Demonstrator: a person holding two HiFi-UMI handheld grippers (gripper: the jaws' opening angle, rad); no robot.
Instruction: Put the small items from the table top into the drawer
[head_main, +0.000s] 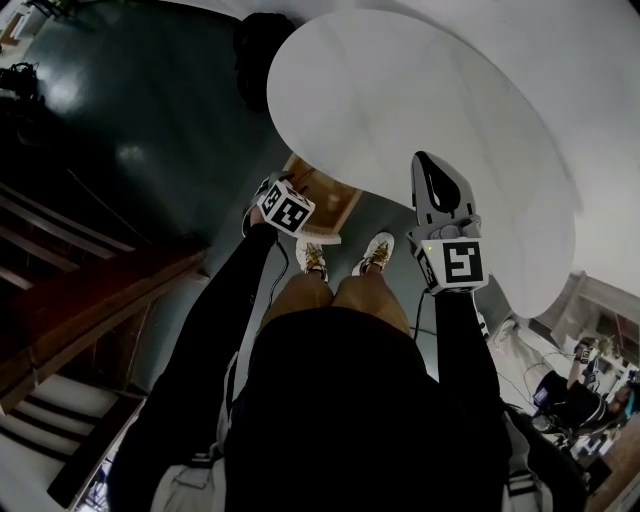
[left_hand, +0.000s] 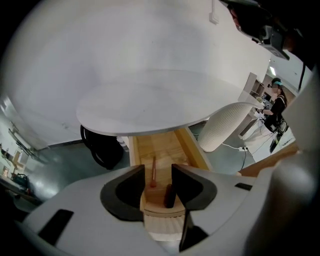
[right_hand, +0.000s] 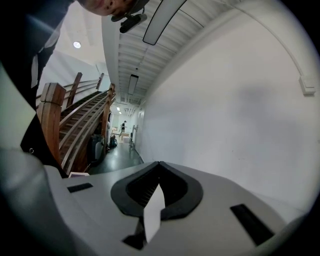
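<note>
Left claw (left_hand: 157, 172) hangs about half open over the pulled-out drawer (left_hand: 192, 147) under the round white table (left_hand: 150, 107), gripping nothing. I see 2 small items lying in the drawer: a thin red stick (left_hand: 153, 172) and a dark stubby piece (left_hand: 169, 196). Right claw (right_hand: 159, 165) is pinched closed and empty, facing along a white wall (right_hand: 240, 100).

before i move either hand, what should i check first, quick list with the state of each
1. Drawer open under the table: ok.
2. Left gripper over the drawer, jaws apart, nothing pinched: ok.
3. Red stick and dark item lying inside the drawer: ok.
4. Right gripper empty: cannot tell; its jaws meet at the tips, but a white sliver shows between them.
5. Table top has no small items left: ok for the part in view.
</note>
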